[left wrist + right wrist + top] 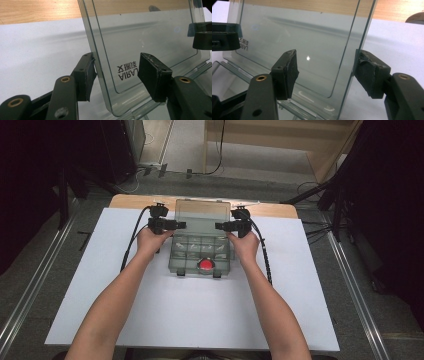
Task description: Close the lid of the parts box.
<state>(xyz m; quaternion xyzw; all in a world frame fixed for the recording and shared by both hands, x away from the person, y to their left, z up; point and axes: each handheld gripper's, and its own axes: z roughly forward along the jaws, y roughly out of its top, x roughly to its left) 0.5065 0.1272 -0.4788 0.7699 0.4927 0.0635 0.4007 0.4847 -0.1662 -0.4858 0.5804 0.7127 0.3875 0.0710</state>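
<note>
A white matte sheet [190,320] covers most of a light wooden table [270,210], whose bare grain shows along the far edge at twelve o'clock. Around it lies grey carpeted floor, with metal rails [30,285] at nine and three o'clock and dark curtains on both sides.

At the sheet's far middle sits a clear, smoke-tinted plastic compartment box [202,255], rectangular, with two dark latches on its near edge. Its thin, glossy lid [202,212] stands raised at twelve o'clock of the base, printed lettering on one corner. Inside, the small cells hold pale bits too small to tell, and a round red object [206,265] lies at six o'clock of the tray.

The left gripper [117,72], black with worn rubbery pads, has its jaws parted astride the lid's left edge, one pad touching the pane. The right gripper [325,72] is likewise spread across the lid's right edge, its outer pad touching it and the other apart.
</note>
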